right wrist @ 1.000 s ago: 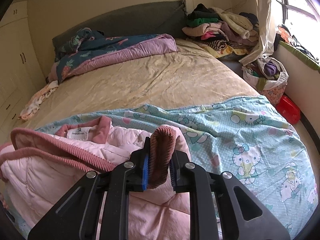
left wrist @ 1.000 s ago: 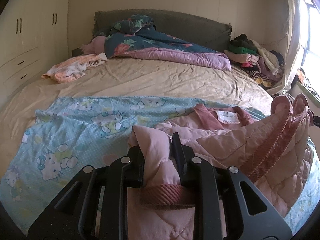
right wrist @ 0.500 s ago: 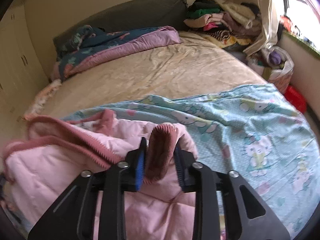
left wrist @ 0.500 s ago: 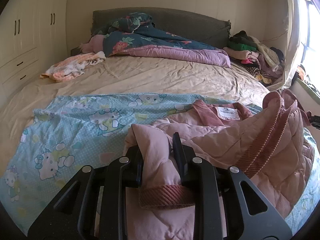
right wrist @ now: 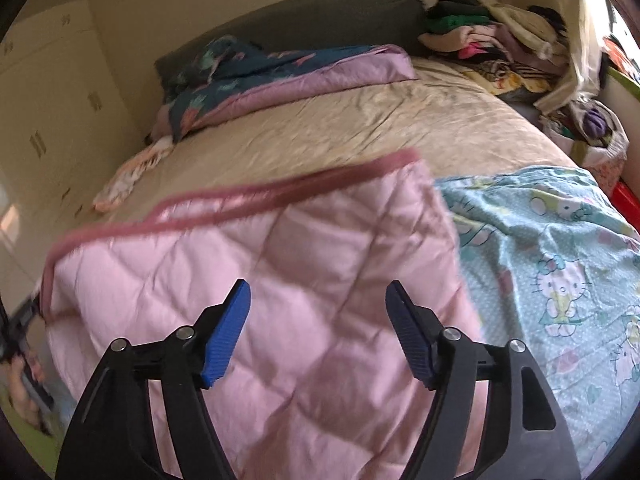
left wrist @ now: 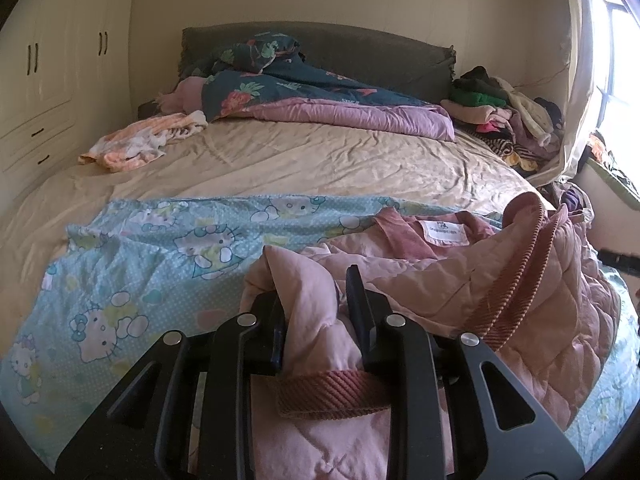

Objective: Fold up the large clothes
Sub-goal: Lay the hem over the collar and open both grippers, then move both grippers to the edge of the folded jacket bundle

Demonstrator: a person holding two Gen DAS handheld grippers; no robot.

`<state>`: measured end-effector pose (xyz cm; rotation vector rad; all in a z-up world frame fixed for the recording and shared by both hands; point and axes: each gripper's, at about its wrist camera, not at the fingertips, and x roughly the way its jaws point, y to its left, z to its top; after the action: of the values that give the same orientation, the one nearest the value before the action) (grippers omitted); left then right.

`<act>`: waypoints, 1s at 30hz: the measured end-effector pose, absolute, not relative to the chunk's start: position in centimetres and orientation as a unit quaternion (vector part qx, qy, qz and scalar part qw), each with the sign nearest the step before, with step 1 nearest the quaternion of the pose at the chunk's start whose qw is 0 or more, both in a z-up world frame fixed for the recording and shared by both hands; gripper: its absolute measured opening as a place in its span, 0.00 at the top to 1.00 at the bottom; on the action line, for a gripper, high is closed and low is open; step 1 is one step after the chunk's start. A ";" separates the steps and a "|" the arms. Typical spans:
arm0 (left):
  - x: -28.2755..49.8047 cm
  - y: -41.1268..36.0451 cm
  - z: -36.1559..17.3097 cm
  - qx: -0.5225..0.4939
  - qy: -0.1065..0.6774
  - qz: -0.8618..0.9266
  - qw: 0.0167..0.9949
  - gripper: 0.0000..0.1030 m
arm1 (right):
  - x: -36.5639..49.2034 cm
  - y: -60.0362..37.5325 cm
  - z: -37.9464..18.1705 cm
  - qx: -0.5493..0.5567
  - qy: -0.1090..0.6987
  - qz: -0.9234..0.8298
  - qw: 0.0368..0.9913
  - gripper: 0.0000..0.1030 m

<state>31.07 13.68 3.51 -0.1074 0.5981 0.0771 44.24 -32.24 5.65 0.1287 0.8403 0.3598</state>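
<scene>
1 gripper (left wrist: 316, 312) clamps pink jacket (left wrist: 480, 292).

Our left gripper (left wrist: 318, 312) is matt black plastic, with flat angular arms pierced by triangular cut-outs and joined by round silver rivets. Our right gripper (right wrist: 318, 332) has the same black frame and silver rivets. Its fingers (right wrist: 226, 334) carry bright blue ribbed pads, which taper to blunt tips.

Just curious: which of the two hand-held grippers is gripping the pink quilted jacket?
The left hand-held gripper, clamped on the pink quilted jacket; the right just opened, empty.
</scene>
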 end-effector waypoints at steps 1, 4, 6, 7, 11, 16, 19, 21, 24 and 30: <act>31.0 13.7 3.6 -0.054 0.294 0.037 0.953 0.82 | 43.8 -31.8 5.5 0.055 0.406 0.179 0.894 0.30; 31.0 13.6 3.7 -0.055 0.293 0.036 0.954 0.81 | 42.4 -30.6 5.1 0.038 0.404 0.194 0.893 0.24; 30.9 13.4 4.0 -0.054 0.292 0.036 0.954 0.79 | 41.4 -30.1 5.1 0.035 0.400 0.205 0.893 0.19; 30.9 13.4 3.9 -0.053 0.292 0.035 0.954 0.76 | 40.9 -30.0 5.2 0.036 0.397 0.209 0.893 0.15; 30.7 13.2 4.5 -0.062 0.293 0.025 0.954 0.62 | 39.1 -29.8 5.5 0.043 0.390 0.218 0.894 0.08; 29.5 12.3 5.9 -0.055 0.269 0.027 0.961 0.28 | 37.4 -30.1 6.4 0.056 0.382 0.231 0.893 0.08; 28.7 11.9 6.8 -0.060 0.260 0.016 0.964 0.21 | 36.3 -30.4 7.1 0.066 0.373 0.231 0.896 0.07; 28.1 11.6 7.6 -0.057 0.253 0.014 0.966 0.18 | 35.6 -30.7 7.7 0.064 0.364 0.222 0.902 0.06; 27.0 11.1 8.7 -0.054 0.241 0.013 0.969 0.09 | 34.6 -31.3 8.7 0.063 0.351 0.214 0.909 0.05; 24.9 10.7 10.2 -0.047 0.234 0.021 0.971 0.09 | 32.1 -33.6 10.8 0.067 0.318 0.193 0.926 0.04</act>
<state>24.91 10.67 10.20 -0.0951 0.4722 0.0426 32.12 -33.59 10.78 0.1364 0.6525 0.3954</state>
